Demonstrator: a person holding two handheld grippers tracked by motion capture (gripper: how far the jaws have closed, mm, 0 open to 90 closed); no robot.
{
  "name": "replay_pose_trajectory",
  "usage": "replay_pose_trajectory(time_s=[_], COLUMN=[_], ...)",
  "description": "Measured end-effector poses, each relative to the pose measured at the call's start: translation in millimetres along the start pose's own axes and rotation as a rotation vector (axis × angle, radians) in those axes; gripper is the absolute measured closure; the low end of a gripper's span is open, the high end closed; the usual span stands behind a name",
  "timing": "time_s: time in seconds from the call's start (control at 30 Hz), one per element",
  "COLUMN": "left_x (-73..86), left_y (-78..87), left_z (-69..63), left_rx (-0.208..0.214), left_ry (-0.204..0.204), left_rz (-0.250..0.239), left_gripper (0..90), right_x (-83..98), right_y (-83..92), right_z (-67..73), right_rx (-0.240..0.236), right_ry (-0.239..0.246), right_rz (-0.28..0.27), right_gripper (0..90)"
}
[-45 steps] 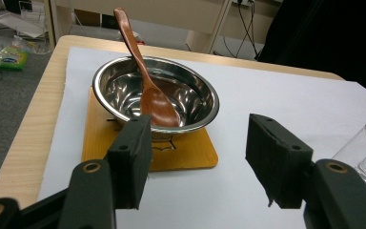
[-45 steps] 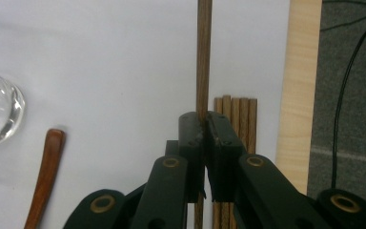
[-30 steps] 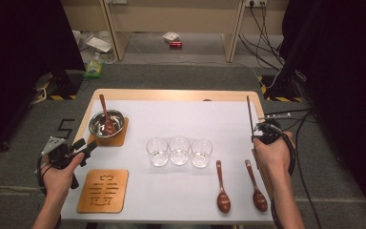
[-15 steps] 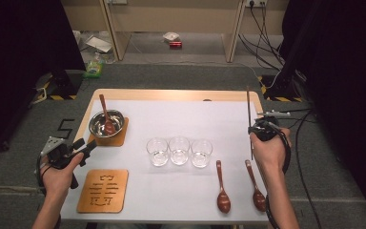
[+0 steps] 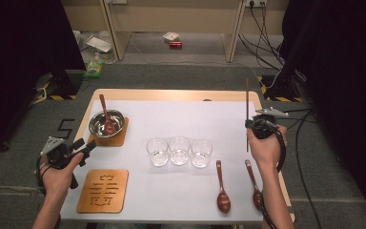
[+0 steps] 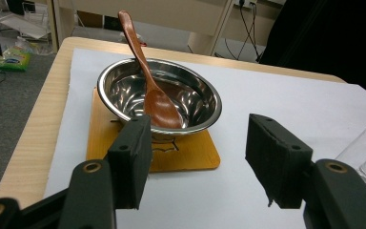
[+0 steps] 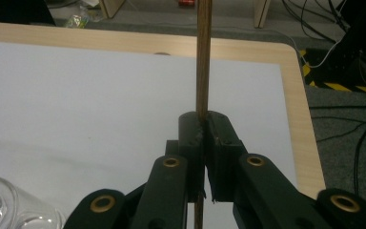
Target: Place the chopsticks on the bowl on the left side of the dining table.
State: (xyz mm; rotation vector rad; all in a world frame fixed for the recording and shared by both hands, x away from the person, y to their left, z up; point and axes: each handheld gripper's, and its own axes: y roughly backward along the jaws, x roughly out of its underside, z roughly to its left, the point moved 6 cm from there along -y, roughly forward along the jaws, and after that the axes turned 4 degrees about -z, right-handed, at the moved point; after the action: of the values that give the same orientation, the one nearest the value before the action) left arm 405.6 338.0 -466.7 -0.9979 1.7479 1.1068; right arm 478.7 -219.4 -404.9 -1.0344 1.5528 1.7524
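**Clerk:** Item one, changes over the last second?

**Checker:** Almost none. The right gripper (image 5: 262, 126) has drifted a shade toward 9 o'clock. Its thin wooden stick (image 5: 247, 102) now stands nearly upright instead of leaning slightly. The left gripper (image 5: 88, 145) has kept its place.

**Clerk:** State of the tongs?

**Checker:** Right: together, clamped on the stick, which runs up between the pads in the right gripper view (image 7: 203, 57). Left: apart, nothing between the jaws, aimed at the steel bowl (image 6: 209, 95).

**Clerk:** Meaning for the work?

**Checker:** By judgement, a pause. The stick is secured and lifted at 3 o'clock of the table and is not yet set down anywhere. The open left gripper is poised before the bowl but touches nothing.

**Clerk:** Item two, surface.

**Checker:** A wooden table (image 5: 171, 94) carries a white mat (image 5: 171, 119).
- At 10 o'clock, the bowl sits on a wooden coaster (image 5: 119, 139), with a brown spoon (image 5: 106, 117) leaning inside it.
- At 7 o'clock, a second, slotted coaster (image 5: 103, 191) lies bare.
- At centre, three empty glasses (image 5: 179, 150) stand in a row, touching or nearly so.
- At 5 o'clock, two more spoons (image 5: 222, 191) lie side by side, apart, bowls toward the person.

**Clerk:** Item three, room.

**Checker:**
- Grey carpet all round.
- Pale furniture legs at 12 o'clock.
- Cables (image 5: 267, 28) trailing at 1 o'clock.
- Striped warning tape at both far corners.
- A green packet (image 5: 94, 69) and a red can (image 5: 175, 44) on the floor beyond the table.
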Motion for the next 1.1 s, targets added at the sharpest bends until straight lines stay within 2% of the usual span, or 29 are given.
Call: replay_pose_trajectory(time_s=[0.13, 0.37, 0.77, 1.1], left_x=[0.0, -0.6, -1.3, -0.9], left_y=[0.1, 0.5, 1.5, 1.2], left_z=[0.3, 1.0, 1.9, 2.1], left_rx=[0.002, -0.001, 0.001, -0.003], left_ry=[-0.001, 0.002, 0.005, 0.005], left_rz=[0.001, -0.004, -0.004, -0.004], left_gripper=[41.5, 41.5, 41.5, 41.5], right_x=[-3.2, -5.0, -9.8, -13.7], right_y=[-2.3, -8.2, -14.4, -20.1], right_z=[2.1, 7.3, 16.5, 28.5], right_rx=[-0.001, -0.01, -0.017, -0.038], right_ry=[0.0, -0.004, 0.002, 0.0], right_rz=[-0.041, -0.058, -0.119, -0.129], right_gripper=[86.0, 86.0, 86.0, 86.0])
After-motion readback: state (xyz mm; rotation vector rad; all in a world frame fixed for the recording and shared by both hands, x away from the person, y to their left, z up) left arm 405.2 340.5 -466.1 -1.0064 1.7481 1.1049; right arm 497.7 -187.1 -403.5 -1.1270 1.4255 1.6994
